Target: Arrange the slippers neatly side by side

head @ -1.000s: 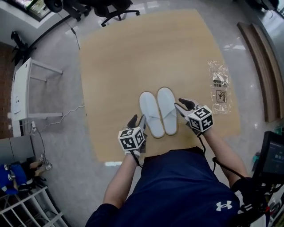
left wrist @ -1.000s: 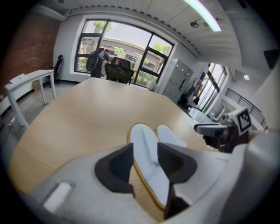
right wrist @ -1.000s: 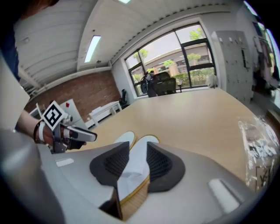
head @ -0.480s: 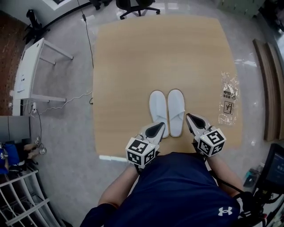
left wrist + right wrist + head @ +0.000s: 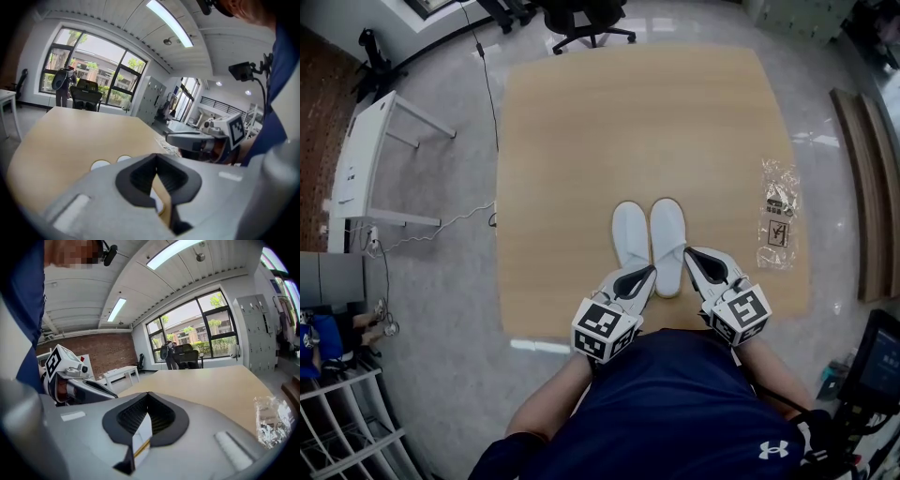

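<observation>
Two white slippers, the left one (image 5: 630, 234) and the right one (image 5: 667, 234), lie side by side and touching on the tan wooden board (image 5: 581, 141), toes pointing away from me. My left gripper (image 5: 649, 271) hovers above the left slipper's heel, shut and empty. Over the right heel hangs my right gripper (image 5: 690, 253), also shut with nothing in it. In the left gripper view the jaws (image 5: 156, 158) meet, both slipper toes (image 5: 100, 164) show on the board, and the right gripper (image 5: 187, 139) is alongside. The right gripper view shows its closed jaws (image 5: 147, 395) and the left gripper (image 5: 79, 380).
A crumpled clear plastic wrapper (image 5: 778, 214) lies on the board's right side. A white table (image 5: 361, 169) and a cable (image 5: 431, 230) are on the floor to the left, an office chair (image 5: 581, 19) beyond the far edge, wooden planks (image 5: 867, 187) at the right.
Both grippers were open beside the slippers' heels; they have shut and risen off the board towards the person. The slippers stay together on the board.
</observation>
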Available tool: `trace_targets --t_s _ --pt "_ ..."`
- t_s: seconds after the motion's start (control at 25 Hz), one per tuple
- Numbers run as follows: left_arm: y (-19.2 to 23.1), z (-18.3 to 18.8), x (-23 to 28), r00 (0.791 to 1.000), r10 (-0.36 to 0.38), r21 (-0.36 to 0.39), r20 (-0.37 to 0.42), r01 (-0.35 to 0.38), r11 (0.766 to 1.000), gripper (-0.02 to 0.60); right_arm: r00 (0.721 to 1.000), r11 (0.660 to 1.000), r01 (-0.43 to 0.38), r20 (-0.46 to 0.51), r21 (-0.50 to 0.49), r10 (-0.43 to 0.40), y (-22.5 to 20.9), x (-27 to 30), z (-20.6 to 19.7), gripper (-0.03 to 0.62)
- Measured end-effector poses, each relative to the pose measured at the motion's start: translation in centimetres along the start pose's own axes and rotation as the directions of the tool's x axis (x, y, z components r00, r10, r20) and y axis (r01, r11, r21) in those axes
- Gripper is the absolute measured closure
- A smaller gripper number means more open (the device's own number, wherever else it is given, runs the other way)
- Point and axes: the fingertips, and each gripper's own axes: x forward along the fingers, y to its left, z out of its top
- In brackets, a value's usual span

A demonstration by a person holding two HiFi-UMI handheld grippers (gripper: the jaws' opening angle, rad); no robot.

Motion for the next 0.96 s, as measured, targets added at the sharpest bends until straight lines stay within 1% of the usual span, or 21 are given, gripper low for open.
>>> trace_targets --t_s 0.16,0.4,0.68,0.96 --pt "0.3 -0.1 -0.1 1.0 0.014 -0.001 -0.004 -0.014 1.0 0.58 1.0 1.0 0.0 0.005 -0.013 0.0 0.3 0.0 0.0 0.583" --pt "0.1 -0.5 -0.2 1.0 0.014 -0.005 -0.003 -0.014 1.0 0.58 1.0 0.999 0.005 0.002 -0.033 -0.005 0.5 -0.1 -0.2 0.583" --pt "0.2 -0.5 -0.4 1.0 0.011 -0.011 -0.004 -0.012 1.0 0.58 1.0 1.0 0.024 0.015 -0.018 -0.024 0.2 -0.3 -0.5 0.583" --pt "-0.1 -0.8 -1.0 1.0 0.012 -0.009 -0.007 -0.012 1.0 0.58 1.0 1.0 0.016 0.005 -0.018 -0.016 1.4 -0.6 0.0 0.583"
